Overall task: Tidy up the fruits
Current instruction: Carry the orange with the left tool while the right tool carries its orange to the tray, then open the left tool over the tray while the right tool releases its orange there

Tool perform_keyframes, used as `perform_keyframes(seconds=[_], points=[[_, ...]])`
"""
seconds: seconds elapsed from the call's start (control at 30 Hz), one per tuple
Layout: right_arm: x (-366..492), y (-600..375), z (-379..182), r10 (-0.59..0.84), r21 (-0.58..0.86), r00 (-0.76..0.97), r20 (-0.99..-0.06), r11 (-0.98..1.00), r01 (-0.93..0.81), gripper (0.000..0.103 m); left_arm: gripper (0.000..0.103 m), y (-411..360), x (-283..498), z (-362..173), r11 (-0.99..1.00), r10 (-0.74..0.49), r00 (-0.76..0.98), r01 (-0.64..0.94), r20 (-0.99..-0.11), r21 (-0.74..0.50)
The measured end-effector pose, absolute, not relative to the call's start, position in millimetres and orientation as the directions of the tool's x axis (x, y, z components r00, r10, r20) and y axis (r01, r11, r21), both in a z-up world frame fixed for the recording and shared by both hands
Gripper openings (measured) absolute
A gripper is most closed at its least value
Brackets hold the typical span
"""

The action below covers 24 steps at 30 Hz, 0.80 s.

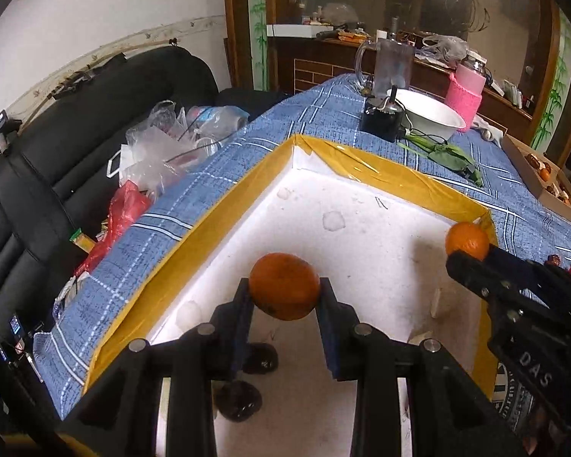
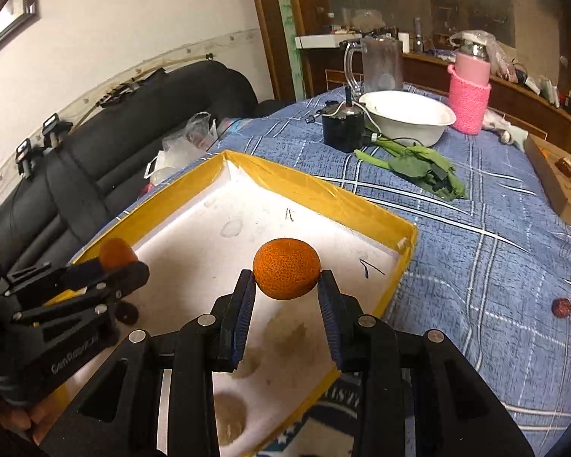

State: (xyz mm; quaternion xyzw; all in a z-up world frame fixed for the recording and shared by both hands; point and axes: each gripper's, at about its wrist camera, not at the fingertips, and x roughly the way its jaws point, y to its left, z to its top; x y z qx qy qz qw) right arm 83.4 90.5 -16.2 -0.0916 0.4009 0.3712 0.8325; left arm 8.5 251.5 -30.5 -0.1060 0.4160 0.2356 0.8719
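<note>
A shallow white foam tray (image 1: 361,236) with a yellow-taped rim sits on the blue checked cloth (image 1: 209,205), and both grippers hang over it. The left gripper (image 1: 284,291) pinches one orange (image 1: 284,285) between its pads, held above the near part of the tray. The right gripper (image 2: 286,280) pinches a second orange (image 2: 286,268) the same way, over the tray's right half. So two oranges, one per gripper, both off the floor of the tray.

Inside the tray, under the left gripper, lie two dark round fruits (image 1: 260,358); from here I can't say what kind, maybe dates or plums. The tray floor also carries brown stains and a few pen marks.

Beyond the tray stands a white bowl (image 2: 407,116); its inside looks bare from the right view, though the far wall hides part of it. Beside it are a small black pot (image 2: 342,125), a clear jug (image 2: 380,64) and a bottle in a pink knitted sleeve (image 2: 469,93). A heap of green leaves (image 2: 418,169) lies between bowl and tray.

At the far right edge a cardboard box (image 2: 552,186) holds several small red and orange fruits. Two more red fruits (image 2: 561,307) lie loose on the cloth, right of the tray.
</note>
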Motion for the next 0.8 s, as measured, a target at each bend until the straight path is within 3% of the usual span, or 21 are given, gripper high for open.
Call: perform_keyframes(seconds=[0.8], points=[[99.1, 114.2, -35.2, 0.474, 0.092, 0.353, -0.807, 0.691, -0.717, 0.033, 0.036, 273.2, 16.5, -49.7, 0.839, 0.267, 0.468, -0.544, -0.843, -0.036]])
